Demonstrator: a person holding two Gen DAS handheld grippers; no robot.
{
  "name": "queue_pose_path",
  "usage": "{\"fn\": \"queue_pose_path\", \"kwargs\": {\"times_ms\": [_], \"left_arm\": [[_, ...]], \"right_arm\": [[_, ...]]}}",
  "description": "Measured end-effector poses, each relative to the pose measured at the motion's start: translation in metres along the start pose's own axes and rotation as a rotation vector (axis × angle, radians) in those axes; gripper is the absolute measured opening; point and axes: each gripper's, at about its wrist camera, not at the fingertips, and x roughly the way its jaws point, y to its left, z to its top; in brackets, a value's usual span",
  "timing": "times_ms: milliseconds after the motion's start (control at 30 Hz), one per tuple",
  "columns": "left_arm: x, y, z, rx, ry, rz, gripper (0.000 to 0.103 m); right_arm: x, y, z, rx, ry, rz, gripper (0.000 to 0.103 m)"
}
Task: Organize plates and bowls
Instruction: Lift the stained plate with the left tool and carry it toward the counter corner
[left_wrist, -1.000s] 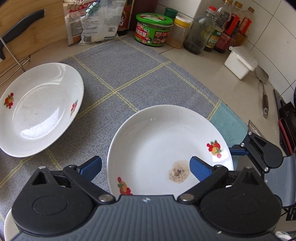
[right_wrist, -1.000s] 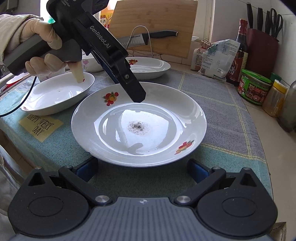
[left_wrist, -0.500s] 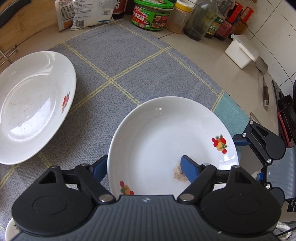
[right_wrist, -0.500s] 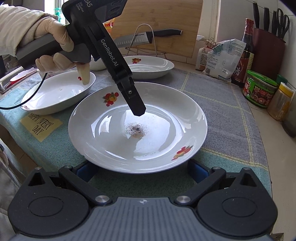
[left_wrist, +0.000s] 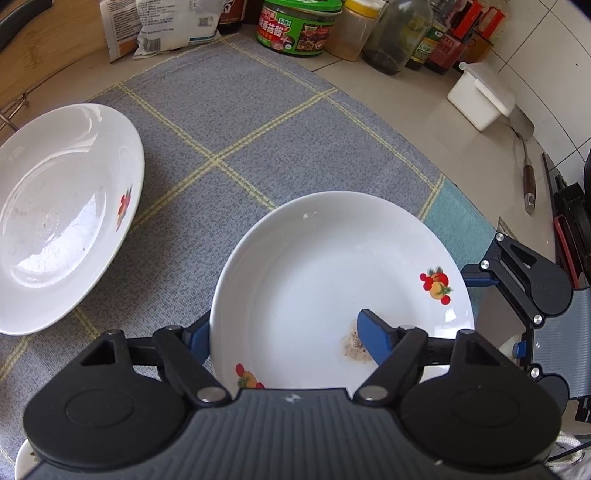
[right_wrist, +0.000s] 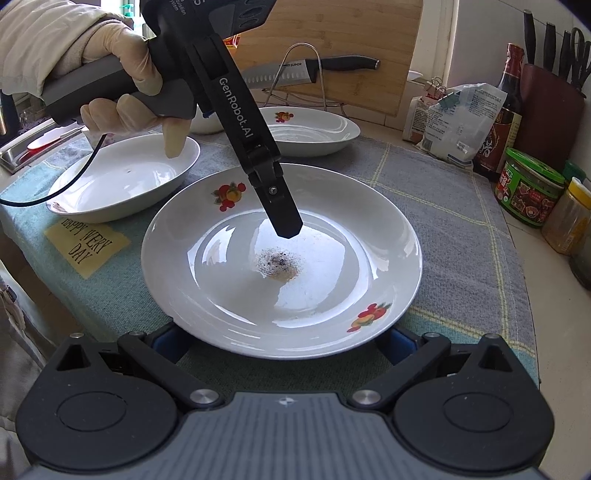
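The worktop (left_wrist: 436, 125) carries a grey checked cloth (left_wrist: 236, 122), and right in the middle of it sits the big white plate (right_wrist: 280, 266), round and level, fruit prints on two sides of its rim, a brown speckled smear in its well. The left gripper (left_wrist: 284, 334) has just been closing and straddles that plate's rim: one blue finger outside the edge, the other finger (left_wrist: 373, 338) inside over the smear; whether the pads press yet, hard to say. The right gripper (right_wrist: 284, 338) sits low at the plate's near edge, fingers spread wide apart, blue tips tucked beneath the rim and gripping nothing. A second plate (left_wrist: 62, 214) lies to the left on the cloth, apart, and a gloved hand (right_wrist: 125, 96) holds the left tool.
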Motion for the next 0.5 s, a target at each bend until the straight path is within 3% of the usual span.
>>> {"fn": "queue_pose_path", "kwargs": {"times_ms": [500], "left_arm": [[-0.007,-0.006,0.006,0.013,-0.018,0.003,0.078]], "right_arm": [[-0.006,-0.011,0.009,0.026,0.009,-0.001,0.103]]}}
